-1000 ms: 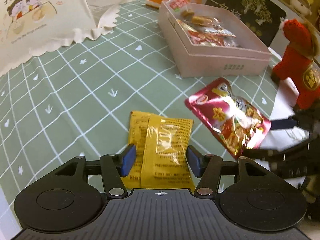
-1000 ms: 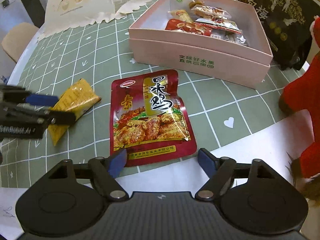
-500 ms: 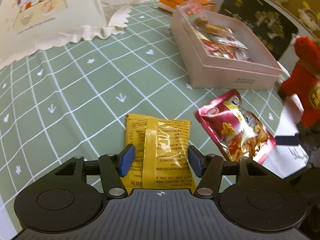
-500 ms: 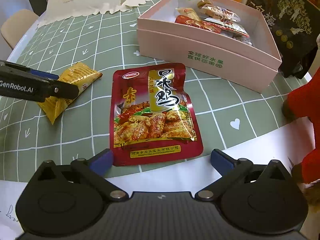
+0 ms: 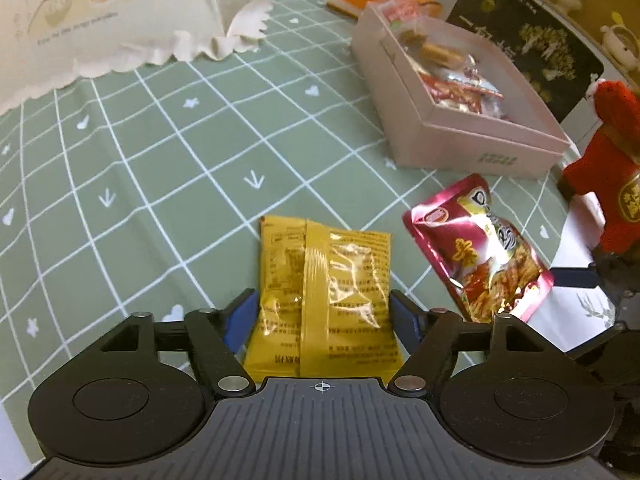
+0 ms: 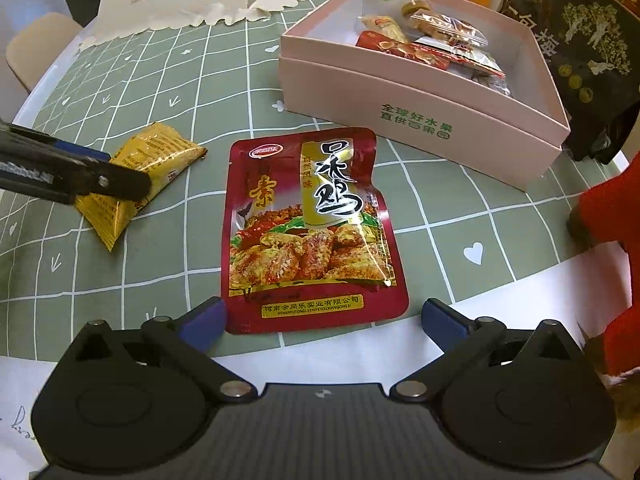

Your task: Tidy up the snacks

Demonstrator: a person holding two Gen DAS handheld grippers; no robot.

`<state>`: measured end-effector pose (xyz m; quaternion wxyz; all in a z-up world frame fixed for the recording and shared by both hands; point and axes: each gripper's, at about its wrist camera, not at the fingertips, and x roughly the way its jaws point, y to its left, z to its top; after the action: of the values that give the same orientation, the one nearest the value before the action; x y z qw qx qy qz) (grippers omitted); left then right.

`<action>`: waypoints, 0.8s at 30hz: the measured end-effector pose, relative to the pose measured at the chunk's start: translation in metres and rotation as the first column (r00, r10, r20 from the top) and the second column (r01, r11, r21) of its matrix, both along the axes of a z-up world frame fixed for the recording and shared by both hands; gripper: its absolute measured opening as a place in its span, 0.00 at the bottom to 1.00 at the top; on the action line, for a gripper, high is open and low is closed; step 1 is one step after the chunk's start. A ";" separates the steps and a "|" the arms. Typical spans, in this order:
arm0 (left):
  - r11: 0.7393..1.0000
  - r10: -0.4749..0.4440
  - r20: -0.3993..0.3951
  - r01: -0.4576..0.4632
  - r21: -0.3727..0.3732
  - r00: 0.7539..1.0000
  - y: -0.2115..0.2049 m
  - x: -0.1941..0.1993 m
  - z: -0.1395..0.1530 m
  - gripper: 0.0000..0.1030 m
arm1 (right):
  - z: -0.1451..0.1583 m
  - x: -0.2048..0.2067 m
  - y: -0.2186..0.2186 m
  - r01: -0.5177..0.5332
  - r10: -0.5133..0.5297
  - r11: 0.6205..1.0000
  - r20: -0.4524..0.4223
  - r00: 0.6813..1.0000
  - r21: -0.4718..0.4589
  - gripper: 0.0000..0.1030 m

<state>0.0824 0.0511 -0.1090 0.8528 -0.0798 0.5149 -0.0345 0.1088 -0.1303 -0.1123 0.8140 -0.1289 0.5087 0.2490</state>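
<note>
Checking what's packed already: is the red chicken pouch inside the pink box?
No, the red chicken pouch lies flat on the green tablecloth in front of the pink box.

Both tongs, left (image 5: 322, 316) and right (image 6: 320, 320), have just spread wider.

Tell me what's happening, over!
Left gripper just opened around yellow packet. Right gripper just opened before red pouch. Pink box ahead, path clear.

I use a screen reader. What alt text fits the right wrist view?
A red snack pouch lies flat on the green checked tablecloth just ahead of the right gripper, whose jaws stand open around its near edge. Behind it sits a pink box holding snacks; at left, the left gripper straddles a yellow packet.
</note>
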 end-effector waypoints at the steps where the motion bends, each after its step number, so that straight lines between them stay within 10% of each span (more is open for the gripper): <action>1: 1.000 -0.004 0.000 0.004 0.011 1.000 -0.003 0.001 0.000 0.76 | 0.001 0.002 0.000 -0.013 0.013 1.000 -0.017 1.000 -0.003 1.00; 5: 1.000 0.007 0.007 -0.007 0.014 1.000 -0.006 0.005 -0.001 0.76 | 0.018 0.006 -0.012 0.040 -0.039 0.997 -0.009 0.999 0.070 0.85; 24: 0.989 0.126 -0.014 -0.126 -0.080 0.992 0.005 -0.012 0.003 0.70 | -0.001 0.036 0.035 0.013 -0.017 0.999 0.082 0.997 0.050 1.00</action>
<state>0.0703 0.0557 -0.1064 0.8470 -0.1468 0.5109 -0.0010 0.1444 -0.0949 -0.1137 0.8390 -0.1149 0.4694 0.2501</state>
